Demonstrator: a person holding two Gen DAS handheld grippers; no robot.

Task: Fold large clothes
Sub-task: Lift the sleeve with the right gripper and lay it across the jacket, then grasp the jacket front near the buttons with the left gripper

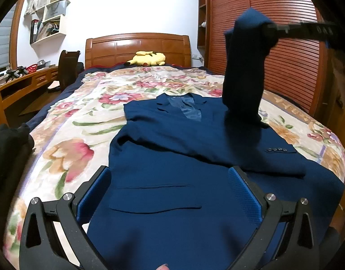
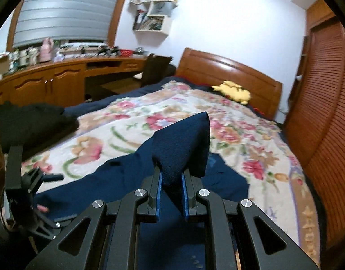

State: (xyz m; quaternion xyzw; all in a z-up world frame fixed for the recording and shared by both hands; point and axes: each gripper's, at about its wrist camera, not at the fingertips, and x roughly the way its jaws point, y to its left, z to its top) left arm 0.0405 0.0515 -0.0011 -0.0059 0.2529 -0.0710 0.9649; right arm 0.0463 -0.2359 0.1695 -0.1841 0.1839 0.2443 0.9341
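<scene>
Fold is just starting: right gripper (image 2: 171, 186) is clamping & lifting jacket (image 1: 172, 157) sleeve (image 1: 242, 85) w/ left gripper (image 1: 170, 191) hovering spread, body still lying flat.

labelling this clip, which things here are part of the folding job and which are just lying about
Part of the job:
- navy suit jacket, flat on the bed
- its sleeve, lifted by the right gripper
- left gripper, open over the hem

Lying about:
- Pikachu plush
- black garment
- floral blanket
- desk clutter

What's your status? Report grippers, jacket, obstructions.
Left gripper open over the navy blue suit jacket. Right gripper shut on its lifted sleeve. Nothing obstructing.
</scene>
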